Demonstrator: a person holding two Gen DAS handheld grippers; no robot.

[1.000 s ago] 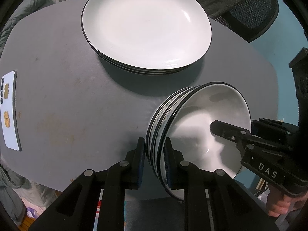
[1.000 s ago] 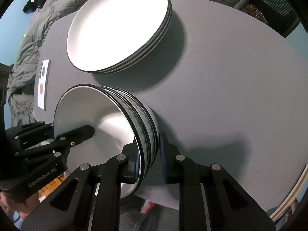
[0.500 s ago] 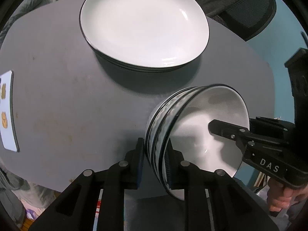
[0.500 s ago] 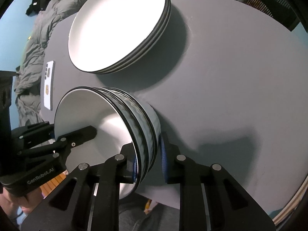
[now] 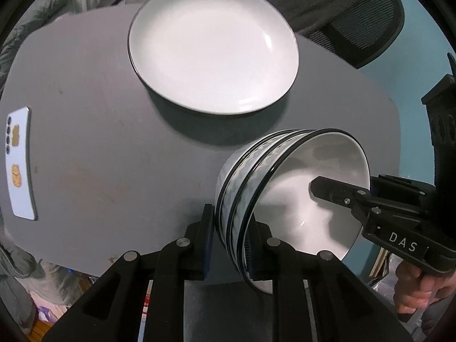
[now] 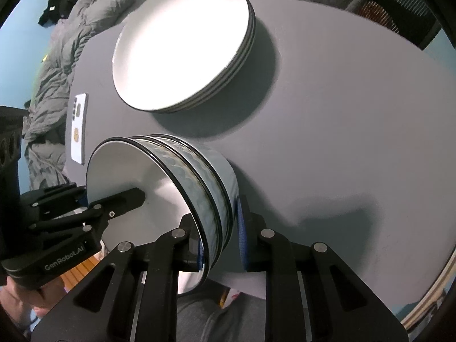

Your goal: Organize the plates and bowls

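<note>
white-glazed bowl stack (image 5: 287, 188) held off the grey table (image 5: 99, 156), left gripper (image 5: 229, 242) and right gripper (image 6: 219, 236) each clamped on opposite rims; plate stack (image 5: 213, 48) lies at 11 o'clock.

plates (image 6: 182, 48): three stacked, counted by rims in the right wrist view | bowls (image 5: 285, 196): three nested, counted by dark rims | grippers: two, left gripper (image 5: 229, 242) and right gripper (image 6: 219, 236) | phone (image 5: 18, 159): one | table (image 5: 94, 156): one | chair (image 5: 362, 25): one
</note>
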